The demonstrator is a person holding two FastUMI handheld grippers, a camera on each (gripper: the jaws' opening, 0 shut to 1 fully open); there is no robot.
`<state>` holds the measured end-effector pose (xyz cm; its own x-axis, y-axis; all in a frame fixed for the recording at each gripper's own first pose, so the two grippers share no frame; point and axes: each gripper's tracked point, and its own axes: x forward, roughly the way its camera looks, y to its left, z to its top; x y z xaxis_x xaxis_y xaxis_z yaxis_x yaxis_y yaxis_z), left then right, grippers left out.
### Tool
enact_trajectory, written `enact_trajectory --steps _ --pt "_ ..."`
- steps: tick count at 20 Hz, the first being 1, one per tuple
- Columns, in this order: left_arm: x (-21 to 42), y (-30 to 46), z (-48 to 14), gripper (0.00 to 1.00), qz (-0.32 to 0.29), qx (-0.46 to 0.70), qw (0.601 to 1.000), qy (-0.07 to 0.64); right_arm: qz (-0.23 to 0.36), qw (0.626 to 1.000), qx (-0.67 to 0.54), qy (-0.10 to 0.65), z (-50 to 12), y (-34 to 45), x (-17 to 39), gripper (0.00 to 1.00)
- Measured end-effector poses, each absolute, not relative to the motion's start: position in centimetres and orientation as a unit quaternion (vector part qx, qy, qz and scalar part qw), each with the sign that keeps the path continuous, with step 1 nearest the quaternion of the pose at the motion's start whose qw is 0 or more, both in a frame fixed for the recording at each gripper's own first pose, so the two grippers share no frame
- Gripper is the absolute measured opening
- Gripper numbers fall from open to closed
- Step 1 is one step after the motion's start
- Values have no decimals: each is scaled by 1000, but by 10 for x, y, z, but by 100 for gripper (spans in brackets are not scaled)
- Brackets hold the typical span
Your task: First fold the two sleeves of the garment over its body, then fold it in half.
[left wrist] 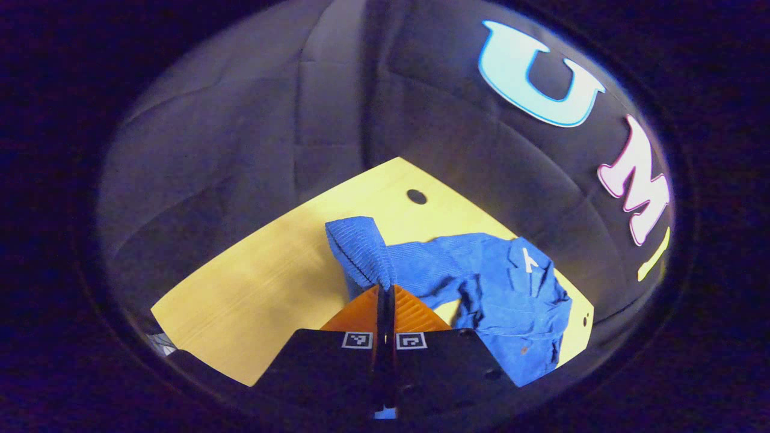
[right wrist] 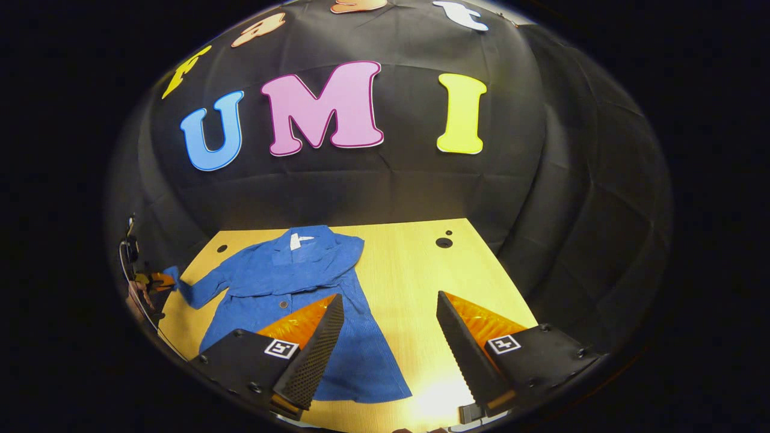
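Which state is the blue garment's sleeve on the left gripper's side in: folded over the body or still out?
Still out. The left gripper, jaws shut on the sleeve, holds it away from the garment body.

Left tool (left wrist: 385,300): black housing, two square black-and-white tags. Right tool (right wrist: 385,337): black housing with screws, one square tag per side, ribbed, dotted fingers (right wrist: 316,352).

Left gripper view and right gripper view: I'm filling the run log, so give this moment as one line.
left claw: shut on sleeve | right claw: open above table | jacket: flat, unfolded
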<state>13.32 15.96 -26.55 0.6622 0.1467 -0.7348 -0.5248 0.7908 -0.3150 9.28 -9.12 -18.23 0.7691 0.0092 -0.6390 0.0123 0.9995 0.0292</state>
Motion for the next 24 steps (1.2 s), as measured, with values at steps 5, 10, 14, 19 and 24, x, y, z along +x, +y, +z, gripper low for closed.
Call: enact_trajectory --steps 5,10,14,19,24 --pt "205 3 -227 0 57 -260 897 354 13 946 25 324 -184 -98 106 98" --pt "260 -151 -231 0 -28 -277 882 380 11 947 49 318 -184 -119 110 98" --pt "301 -231 -257 0 -53 -252 883 393 6 944 65 324 -192 -135 107 98" --pt "307 -256 -271 88 -57 -238 883 400 7 941 64 333 -201 -142 101 98" --pt "226 -171 -258 85 -26 -100 916 388 15 924 70 376 -236 -125 79 98"
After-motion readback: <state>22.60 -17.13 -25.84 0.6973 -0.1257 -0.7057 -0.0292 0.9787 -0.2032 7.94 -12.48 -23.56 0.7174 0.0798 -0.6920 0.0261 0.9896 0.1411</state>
